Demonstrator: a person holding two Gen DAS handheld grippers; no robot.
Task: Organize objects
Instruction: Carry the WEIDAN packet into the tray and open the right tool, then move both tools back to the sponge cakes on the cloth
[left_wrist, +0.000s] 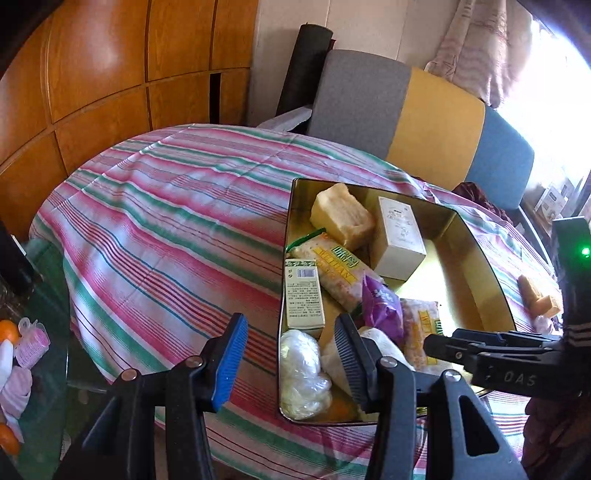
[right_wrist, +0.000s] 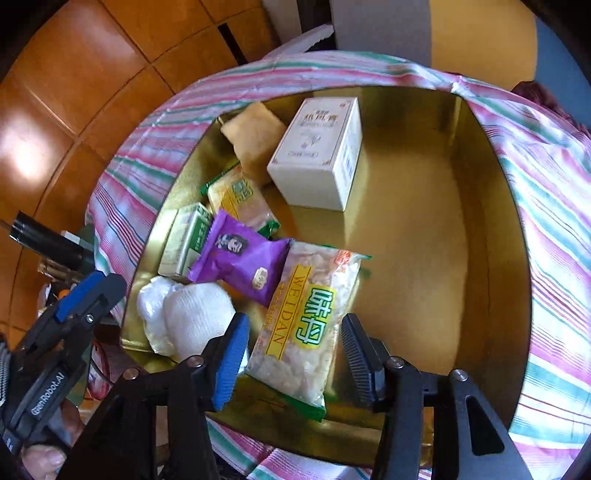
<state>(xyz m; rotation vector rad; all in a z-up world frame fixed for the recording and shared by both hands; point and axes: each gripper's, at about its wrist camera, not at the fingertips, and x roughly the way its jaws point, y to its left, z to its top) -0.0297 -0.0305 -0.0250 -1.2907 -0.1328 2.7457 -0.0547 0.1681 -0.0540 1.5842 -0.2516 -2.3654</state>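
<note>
A gold tin (left_wrist: 463, 266) (right_wrist: 406, 236) sits on the striped cloth and holds several items. Among them are a white box (right_wrist: 317, 155), a tan spongy block (right_wrist: 255, 136), a purple packet (right_wrist: 240, 258), a green-and-white carton (left_wrist: 303, 291) and white wrapped bundles (right_wrist: 184, 321). My right gripper (right_wrist: 295, 363) is open over the tin's near end. A WEIDAN snack packet (right_wrist: 306, 325) lies in the tin between its pads, with a small gap on each side. My left gripper (left_wrist: 290, 363) is open and straddles the tin's left wall. It also shows as the left gripper (right_wrist: 99, 291) by that corner.
Another tan block (left_wrist: 539, 299) lies on the cloth right of the tin. A grey, yellow and blue chair back (left_wrist: 436, 122) stands behind the round table. Wooden cabinets (left_wrist: 110, 74) line the back. A glass surface with oranges (left_wrist: 9, 330) and pink things is at the far left.
</note>
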